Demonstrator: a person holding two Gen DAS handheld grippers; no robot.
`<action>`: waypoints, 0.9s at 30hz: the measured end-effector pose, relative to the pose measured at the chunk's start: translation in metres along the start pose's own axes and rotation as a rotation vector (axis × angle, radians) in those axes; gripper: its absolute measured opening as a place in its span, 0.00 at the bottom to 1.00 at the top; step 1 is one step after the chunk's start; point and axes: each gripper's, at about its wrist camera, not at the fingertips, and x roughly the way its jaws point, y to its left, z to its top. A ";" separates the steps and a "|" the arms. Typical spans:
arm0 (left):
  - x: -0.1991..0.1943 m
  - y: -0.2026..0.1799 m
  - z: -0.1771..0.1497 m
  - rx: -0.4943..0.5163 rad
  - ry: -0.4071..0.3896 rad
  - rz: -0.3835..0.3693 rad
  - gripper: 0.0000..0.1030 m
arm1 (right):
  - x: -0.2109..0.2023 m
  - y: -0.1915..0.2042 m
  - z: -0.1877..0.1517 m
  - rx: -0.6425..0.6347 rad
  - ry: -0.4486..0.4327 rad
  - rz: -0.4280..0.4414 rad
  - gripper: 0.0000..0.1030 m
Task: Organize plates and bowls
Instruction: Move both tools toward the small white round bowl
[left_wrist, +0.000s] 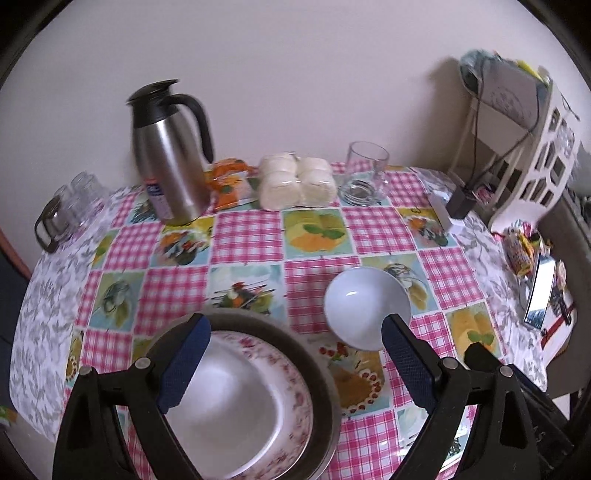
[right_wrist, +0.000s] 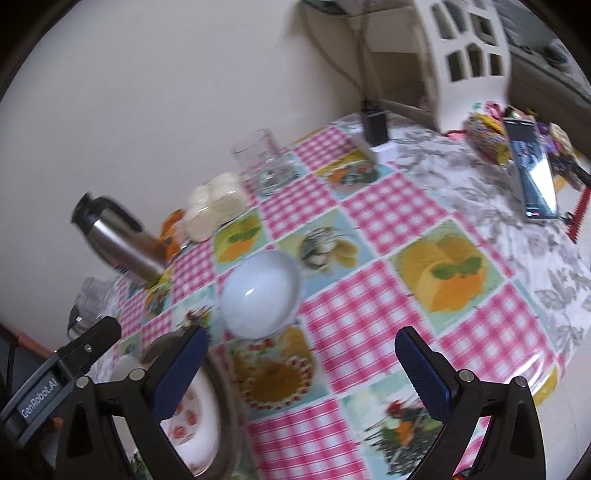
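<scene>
left gripper (left_wrist: 295, 332): jaws spread wide, nothing between the blue pads; it hangs low over the near edge of the table, above the stacked plates.
right gripper (right_wrist: 301, 349): jaws also spread wide and empty; it looks across the table from the right of the stack, tilted.
plate stack: a floral plate (left_wrist: 236, 398) sits inside a dark-rimmed plate (left_wrist: 317, 373), nearest of all; in the left wrist view it lies right under the left finger and toward the middle of the gap.
white bowl (left_wrist: 367, 306): upright, empty, standing alone on the tablecloth (left_wrist: 251, 240) just beyond the stack and to its right, apart from it by a narrow strip of cloth.
bowl from left jaws: ahead and to the right; its near rim appears just behind the tip of the right finger, so it is off the centre line.
bowl from right jaws: in the right wrist view the white bowl (right_wrist: 260, 295) lies ahead and left of centre, closer to the left finger than the right.
axis: the bowl is round, so no long axis; any approach across the rim would serve.
nearer hand: by my judgement both are close; the right gripper needs a shift to the left, the left one a shift to the right.
likely step: bowl to be carried onto the plates, judged from the task alone.
far edge: thermos jug (left_wrist: 170, 151), glass mug (left_wrist: 365, 173) and a wrapped pack of buns (left_wrist: 295, 181) along the wall, well apart from the bowl.
</scene>
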 end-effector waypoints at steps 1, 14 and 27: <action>0.003 -0.004 0.001 0.008 0.002 0.001 0.91 | 0.001 -0.006 0.003 0.014 0.000 -0.008 1.00; 0.058 -0.037 0.011 0.051 0.069 -0.012 0.91 | 0.037 -0.050 0.023 0.084 0.054 -0.098 1.00; 0.097 -0.041 0.018 0.042 0.091 0.003 0.88 | 0.082 -0.037 0.026 0.047 0.116 -0.086 0.99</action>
